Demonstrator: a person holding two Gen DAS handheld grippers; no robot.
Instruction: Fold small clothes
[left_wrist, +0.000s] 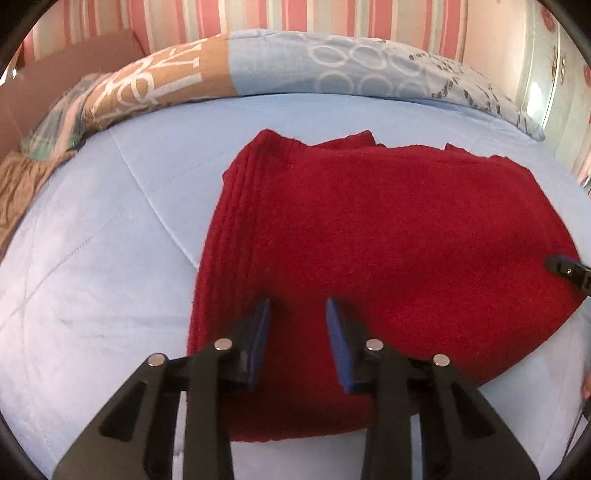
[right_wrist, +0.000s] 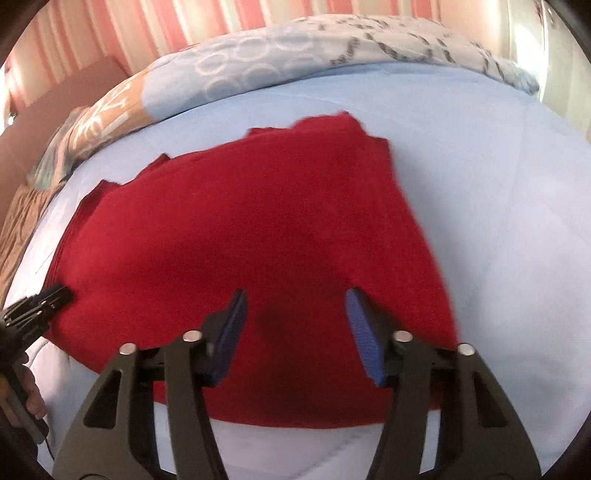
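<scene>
A dark red knit garment (left_wrist: 388, 229) lies folded flat on the light blue bed cover (left_wrist: 110, 258), its ribbed hem along its left side. My left gripper (left_wrist: 299, 310) hovers over the garment's near left part, its blue pads apart, with only cloth showing below the gap. In the right wrist view the same garment (right_wrist: 258, 221) fills the middle. My right gripper (right_wrist: 295, 299) stands open above its near right part, nothing pinched. The left gripper (right_wrist: 55, 295) shows at that view's left edge, over the hem. One of the right gripper's fingers (left_wrist: 565, 271) pokes in at the left wrist view's right edge.
A patterned duvet (left_wrist: 295, 66) in blue and tan is bunched along the far side of the bed. Behind it is a pink striped wall (left_wrist: 295, 14), a brown board (left_wrist: 74, 74) at far left and a white cabinet (left_wrist: 546, 74) at far right. A hand (right_wrist: 29, 398) holds the left gripper's handle.
</scene>
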